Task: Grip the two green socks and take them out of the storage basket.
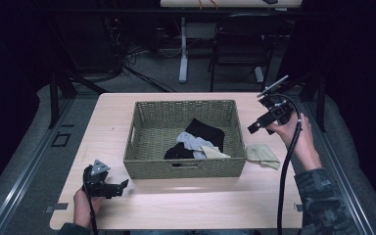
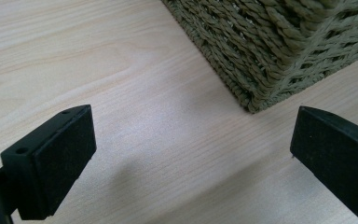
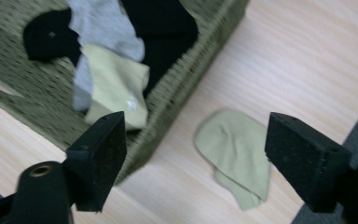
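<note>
High view: right gripper (image 1: 252, 128) raised beside the basket (image 1: 142, 166), jaws wide, nothing held. Pale sock (image 1: 263, 155) lies on the worktop (image 1: 186, 200) below it, just beside the basket. Left gripper (image 1: 125, 184) low at the basket's near corner, jaws wide, empty.

Left gripper view: basket corner (image 2: 256, 100) ahead between the jaws.

Right gripper view: sock (image 3: 235, 154) below, between the jaws; socks (image 3: 114, 84) in the basket off to the side.

Risk: a descent off-centre may catch the basket wall or pinch a single layer, so the sock slips out. No readable writing.

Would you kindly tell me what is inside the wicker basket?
The wicker basket holds black clothing, a grey sock and a pale sock, overlapping; whatever lies beneath them is covered.
</note>
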{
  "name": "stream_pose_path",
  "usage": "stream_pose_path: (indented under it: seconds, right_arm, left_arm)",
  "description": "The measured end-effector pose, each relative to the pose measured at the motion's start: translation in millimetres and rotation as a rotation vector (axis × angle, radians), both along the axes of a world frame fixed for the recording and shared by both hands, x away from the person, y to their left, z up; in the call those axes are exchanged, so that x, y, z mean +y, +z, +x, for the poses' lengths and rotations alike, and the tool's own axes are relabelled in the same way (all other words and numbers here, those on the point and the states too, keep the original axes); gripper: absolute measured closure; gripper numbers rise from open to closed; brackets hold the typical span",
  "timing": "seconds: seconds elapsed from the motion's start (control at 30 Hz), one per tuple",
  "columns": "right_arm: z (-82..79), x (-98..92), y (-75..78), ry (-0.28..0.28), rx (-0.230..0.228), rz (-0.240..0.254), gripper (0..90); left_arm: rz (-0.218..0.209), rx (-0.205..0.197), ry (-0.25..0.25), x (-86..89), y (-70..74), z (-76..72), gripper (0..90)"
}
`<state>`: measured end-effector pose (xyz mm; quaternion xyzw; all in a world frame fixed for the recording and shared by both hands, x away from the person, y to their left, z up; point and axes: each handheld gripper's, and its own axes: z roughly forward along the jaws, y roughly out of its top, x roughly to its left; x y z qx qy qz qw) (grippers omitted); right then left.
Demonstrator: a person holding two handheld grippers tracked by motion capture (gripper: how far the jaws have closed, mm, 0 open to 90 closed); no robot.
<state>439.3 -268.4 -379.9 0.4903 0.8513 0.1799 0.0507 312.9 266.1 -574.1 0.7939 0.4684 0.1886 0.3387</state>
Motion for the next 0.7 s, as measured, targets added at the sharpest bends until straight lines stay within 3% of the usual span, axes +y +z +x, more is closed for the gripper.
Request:
stream_pose_path:
  seconds: [0.3,0.53,0.7]
  right_arm:
    - [6.9,41.8,11.0,0.070,-0.024,0.019,14.8]
    - [13.3,72.5,4.0,0.116,-0.018,0.026,14.2]
    - [17.6,95.8,-6.9,0.167,0.017,0.018,14.3]
  left_arm:
    - [-0.002,-0.001,-0.002,0.3,0.0,-0.1,0.3]
    - [-0.001,0.002,-0.004,0.4,-0.2,-0.1,0.3]
    - [-0.002,0.001,-0.005,0.8,-0.2,-0.2,0.3]
